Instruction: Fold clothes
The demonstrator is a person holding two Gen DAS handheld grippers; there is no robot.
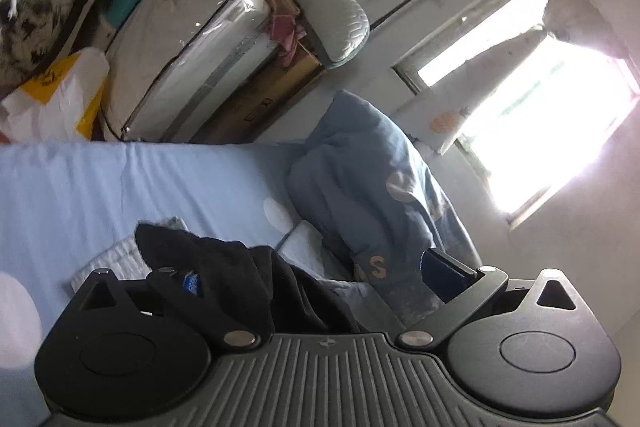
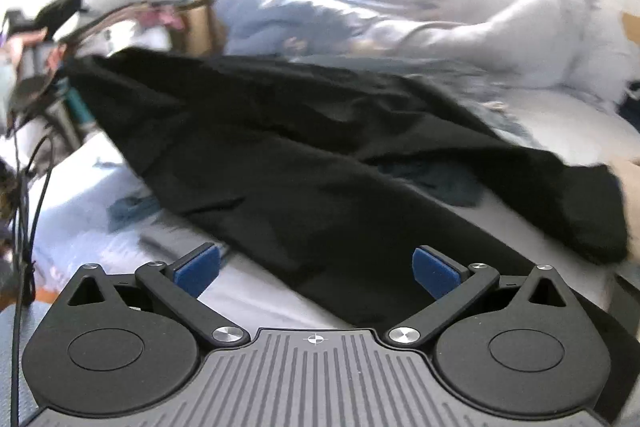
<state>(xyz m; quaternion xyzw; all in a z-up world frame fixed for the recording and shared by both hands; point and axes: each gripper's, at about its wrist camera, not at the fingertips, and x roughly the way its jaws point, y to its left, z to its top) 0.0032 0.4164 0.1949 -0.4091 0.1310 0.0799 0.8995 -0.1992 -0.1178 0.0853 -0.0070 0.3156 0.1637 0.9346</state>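
1. My left gripper has its jaws wide apart; crumpled black fabric garment bunches between them, unclamped.
2. My right gripper is spread too, pads touching nothing.
3. The garment lies across the pale blue bedsheet.

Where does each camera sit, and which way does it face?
Left wrist: on the left gripper, looking across the bed to a window; its open fingers show.
Right wrist: on the right gripper, facing down at the black garment; its open fingers show.
Shared: bed, black garment.
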